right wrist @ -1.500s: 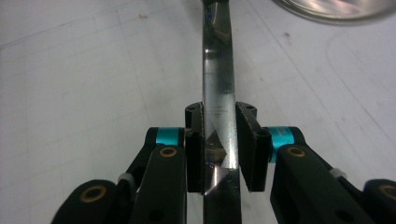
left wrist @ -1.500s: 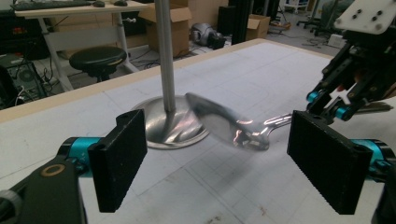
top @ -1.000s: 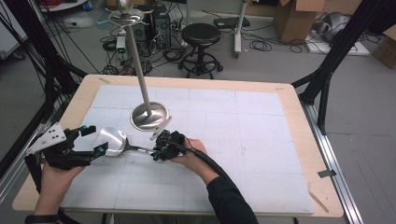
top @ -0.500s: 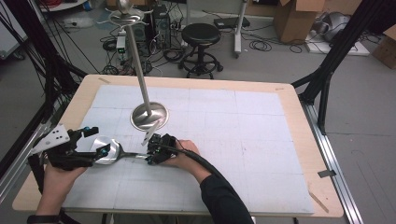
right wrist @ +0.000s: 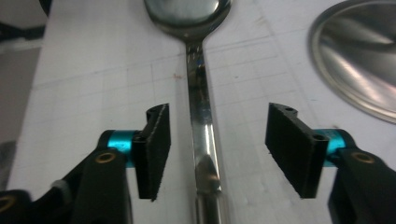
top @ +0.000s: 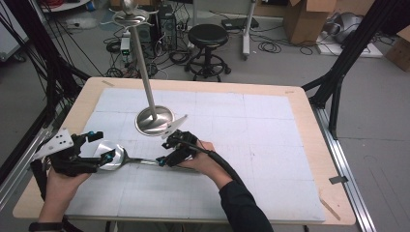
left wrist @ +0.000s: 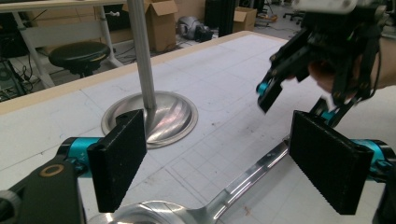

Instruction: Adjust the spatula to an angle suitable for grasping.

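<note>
Right gripper view shows your right gripper [right wrist: 212, 154] wide open, its jaws on both sides of the ladle [right wrist: 201, 116] handle without touching. The ladle lies flat on the white mat [top: 251, 130], near the stand base [top: 154, 121]. Your left gripper [left wrist: 224, 163] is open too, around the bowl end

I am finding no readable text, label, brand, number or sign in any view. The white mat [top: 251, 140] covering my bench [top: 309, 159] is carrying only a faint printed grid, without figures or letters. The cardboard boxes [top: 304, 19] on the floor behind the bench are showing plain brown faces; any print on them is too small to make out. The ladle [right wrist: 201, 121] lying on the mat is showing a bare polished handle with no stamp that I can read. The grey plate on my left gripper [top: 99, 147] is showing only small holes, no marking.
</note>
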A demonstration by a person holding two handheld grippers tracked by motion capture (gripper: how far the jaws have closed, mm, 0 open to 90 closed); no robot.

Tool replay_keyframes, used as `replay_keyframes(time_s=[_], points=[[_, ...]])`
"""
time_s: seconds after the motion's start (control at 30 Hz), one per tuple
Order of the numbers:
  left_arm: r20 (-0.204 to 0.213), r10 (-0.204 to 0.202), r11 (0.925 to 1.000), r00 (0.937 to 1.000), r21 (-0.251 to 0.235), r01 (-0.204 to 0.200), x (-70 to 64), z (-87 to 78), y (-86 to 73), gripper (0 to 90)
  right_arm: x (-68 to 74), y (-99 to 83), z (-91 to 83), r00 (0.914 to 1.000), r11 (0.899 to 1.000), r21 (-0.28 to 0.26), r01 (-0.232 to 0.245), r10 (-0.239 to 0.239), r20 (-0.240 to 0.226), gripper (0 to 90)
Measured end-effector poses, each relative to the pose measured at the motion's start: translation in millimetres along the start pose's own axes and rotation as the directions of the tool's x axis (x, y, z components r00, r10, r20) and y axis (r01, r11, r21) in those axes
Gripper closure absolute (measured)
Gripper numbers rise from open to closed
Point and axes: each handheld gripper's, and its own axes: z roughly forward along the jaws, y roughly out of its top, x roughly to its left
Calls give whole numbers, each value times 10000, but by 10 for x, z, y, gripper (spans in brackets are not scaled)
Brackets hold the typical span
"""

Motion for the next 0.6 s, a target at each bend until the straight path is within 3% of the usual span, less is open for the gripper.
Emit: replay_keyframes(time_s=[0.1,0.23,0.33,0.47,0.6], points=[[37,30,10000,10000,42,-31,-10,16,2,201,-18,-82,-217,9994,9990,-335,-312,318,169,323],[73,62,10000,10000,46,-63,-28,44,10,198,-33,-211,-474,9979,9959,-852,-287,336,556,301],[154,88,10000,9998,41,-88,-36,66,15,194,-32,-382,-715,9923,9900,-1296,-551,687,1027,266],[216,144,9999,9997,57,-145,-50,100,20,191,-25,-645,-994,9804,9795,-1874,-745,1064,1660,238],[276,200,9998,9994,66,-202,-66,139,31,189,-34,-953,-1279,9581,9645,-2399,-1103,1674,2325,215]])
